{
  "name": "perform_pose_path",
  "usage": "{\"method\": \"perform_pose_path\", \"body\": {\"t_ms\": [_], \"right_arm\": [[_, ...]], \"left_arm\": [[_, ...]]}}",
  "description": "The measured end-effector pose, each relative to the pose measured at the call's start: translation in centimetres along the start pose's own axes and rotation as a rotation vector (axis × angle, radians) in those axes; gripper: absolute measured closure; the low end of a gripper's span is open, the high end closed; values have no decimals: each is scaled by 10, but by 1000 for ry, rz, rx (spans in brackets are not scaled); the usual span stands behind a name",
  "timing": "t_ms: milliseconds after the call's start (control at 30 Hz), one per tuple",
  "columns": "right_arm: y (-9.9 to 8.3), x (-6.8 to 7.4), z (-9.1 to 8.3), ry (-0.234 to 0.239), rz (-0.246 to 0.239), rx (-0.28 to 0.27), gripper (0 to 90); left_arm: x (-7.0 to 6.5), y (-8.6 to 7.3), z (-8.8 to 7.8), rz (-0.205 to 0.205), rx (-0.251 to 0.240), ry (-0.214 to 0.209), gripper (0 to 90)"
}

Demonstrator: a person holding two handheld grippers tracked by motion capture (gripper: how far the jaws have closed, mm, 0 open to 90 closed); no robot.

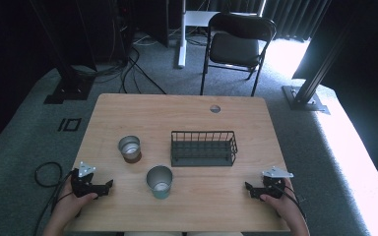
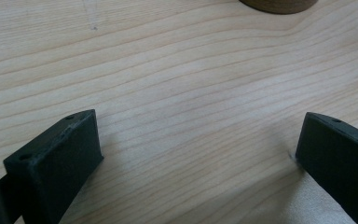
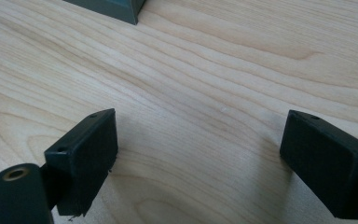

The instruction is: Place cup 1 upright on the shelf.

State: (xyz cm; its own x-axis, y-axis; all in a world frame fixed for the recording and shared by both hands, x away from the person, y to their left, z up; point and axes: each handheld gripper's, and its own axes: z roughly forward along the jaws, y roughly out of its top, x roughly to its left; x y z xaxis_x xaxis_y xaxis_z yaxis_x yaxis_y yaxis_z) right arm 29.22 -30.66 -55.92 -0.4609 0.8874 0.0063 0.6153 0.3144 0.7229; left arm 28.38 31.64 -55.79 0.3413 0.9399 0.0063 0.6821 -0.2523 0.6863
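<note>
The teal cup (image 1: 159, 181) stands upright near the bench's near edge, a little left of its middle, and it is the thing closest to our grippers. We rest the left gripper (image 1: 109, 185) low at the near left corner, its jaws spread wide with bare wood between them, as the left gripper view confirms (image 2: 196, 154). The right gripper (image 1: 248, 189) sits at the near right corner, jaws likewise released and holding nothing (image 3: 200, 154).

The cup lies to the right of the left gripper, along the line its jaws point, and clearly nearer to it than to the right one. Its axis is vertical, so we judge a sideways approach at wall height suits best.

A 2nd cup (image 1: 129, 148), brown-based, stands farther in, left of the wire basket (image 1: 204, 147) at the bench's middle. Both cups are apart from the basket.
</note>
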Motion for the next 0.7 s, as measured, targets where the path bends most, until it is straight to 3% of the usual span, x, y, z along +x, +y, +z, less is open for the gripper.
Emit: {"method": "perform_pose_path", "body": {"t_ms": [700], "right_arm": [[0, -1, -1, 20, -20, -2, 109]], "left_arm": [[0, 0, 0, 0, 0, 0, 5]]}}
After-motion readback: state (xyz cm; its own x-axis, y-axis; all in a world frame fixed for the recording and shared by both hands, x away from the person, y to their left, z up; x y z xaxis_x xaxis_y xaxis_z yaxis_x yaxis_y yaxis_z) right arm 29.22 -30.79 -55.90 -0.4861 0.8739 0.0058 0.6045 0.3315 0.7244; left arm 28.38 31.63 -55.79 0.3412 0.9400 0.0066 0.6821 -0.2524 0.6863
